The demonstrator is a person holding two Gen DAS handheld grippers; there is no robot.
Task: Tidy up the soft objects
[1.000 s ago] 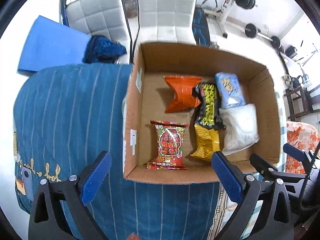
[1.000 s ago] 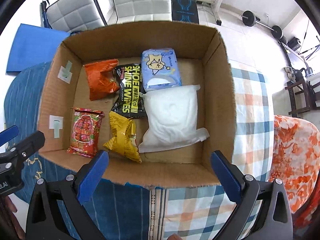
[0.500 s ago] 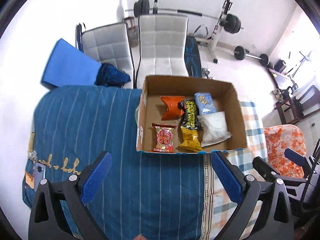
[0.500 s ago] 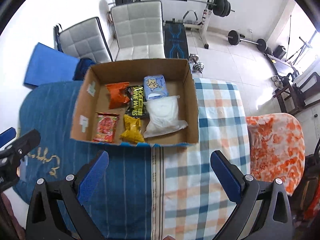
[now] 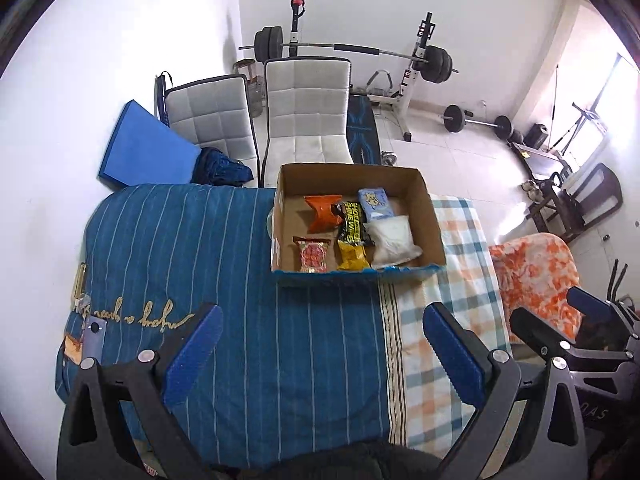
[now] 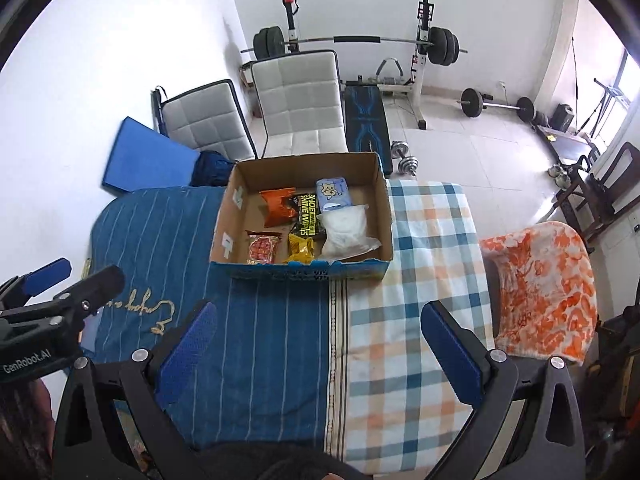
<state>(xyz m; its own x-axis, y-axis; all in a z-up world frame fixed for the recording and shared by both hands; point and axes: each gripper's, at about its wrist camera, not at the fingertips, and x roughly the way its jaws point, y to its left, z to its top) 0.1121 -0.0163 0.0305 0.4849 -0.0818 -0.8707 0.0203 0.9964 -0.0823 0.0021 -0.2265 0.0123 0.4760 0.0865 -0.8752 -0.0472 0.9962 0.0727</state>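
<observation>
Two grippers sit nearest the cams, both w/ jaws spread wide and nothing between them: left gripper (image 5: 320,344) over the blue striped cloth (image 5: 224,264), right gripper (image 6: 318,340) over the seam where that cloth meets the checked cloth (image 6: 420,280). Both cloths cover the table. In the right wrist view the left gripper shows at 9 o'clock, well apart from the box.

Further out, at 12 o'clock from both grippers, the cardboard box (image 6: 384,216) stands open-topped on the table, straddling the seam, long axis running 9 to 3.

Six soft packs lie flat inside. Near row, left to right: red snack pack (image 6: 262,249), long axis 6 to 12; yellow pack (image 6: 299,248), crumpled, tilted approx 7 to 1; white bag (image 6: 346,228), long axis 6 to 12, one corner toward 4 o'clock. Far row: orange pack (image 6: 277,208) at 10 o'clock in the box; black wipes pack (image 6: 308,216), print running 6 to 12, touching orange and yellow packs; light-blue tissue pack (image 6: 334,194) just beside it, at 1 o'clock, touching the white bag's far edge.

At 3 o'clock an orange floral cover (image 6: 540,292) drapes over a seat. Beyond the box: two white chairs (image 6: 300,100), then the barbell rack (image 6: 356,40) against the far wall.
</observation>
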